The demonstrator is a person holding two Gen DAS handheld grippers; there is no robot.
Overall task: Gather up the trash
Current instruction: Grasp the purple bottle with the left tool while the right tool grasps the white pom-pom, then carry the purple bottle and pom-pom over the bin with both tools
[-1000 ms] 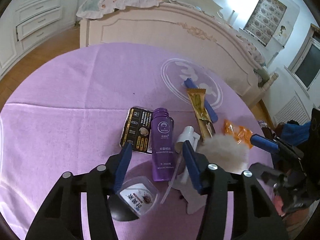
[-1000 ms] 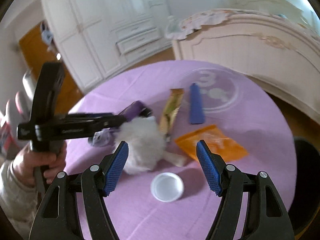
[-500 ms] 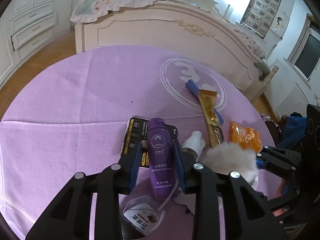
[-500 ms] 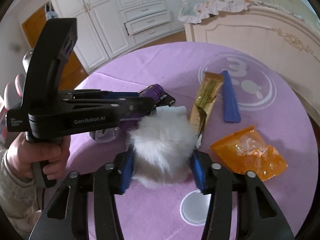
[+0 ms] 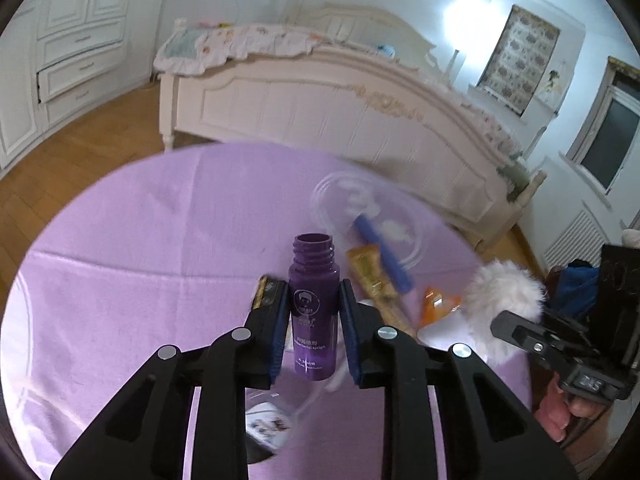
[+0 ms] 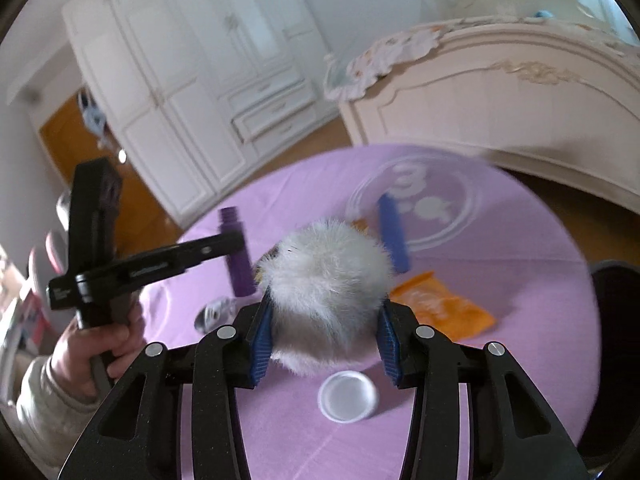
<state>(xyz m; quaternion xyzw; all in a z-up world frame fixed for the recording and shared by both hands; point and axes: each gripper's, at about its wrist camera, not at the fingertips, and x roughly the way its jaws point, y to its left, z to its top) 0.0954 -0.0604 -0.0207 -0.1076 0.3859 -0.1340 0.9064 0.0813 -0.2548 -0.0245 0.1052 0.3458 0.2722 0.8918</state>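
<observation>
A purple spray bottle point(image 5: 313, 312) without its cap hangs upright above the purple-clothed round table point(image 5: 140, 260). My left gripper point(image 5: 314, 294) is closing on it, both blue pads pressing its sides. A white fluffy ball point(image 6: 328, 280) is lifted off the cloth with my right gripper point(image 6: 325, 304) shut on it. On the table lie a gold sachet point(image 5: 374, 280), a blue packet point(image 6: 394, 232), an orange packet point(image 6: 440, 308), a white cap point(image 6: 347, 397), a black card point(image 5: 266, 292) and a clear labelled lid point(image 5: 268, 426).
A cream bed footboard point(image 5: 320, 108) stands just behind the table. White wardrobes point(image 6: 192, 80) line the far wall over wooden floor. A dark round container point(image 6: 616, 340) sits at the table's right edge. A hand point(image 6: 100, 344) in a light sleeve holds the left gripper.
Both grippers went from open to closed: the left on the purple bottle, the right on the fluffy ball. Each has since risen with its object off the cloth.
</observation>
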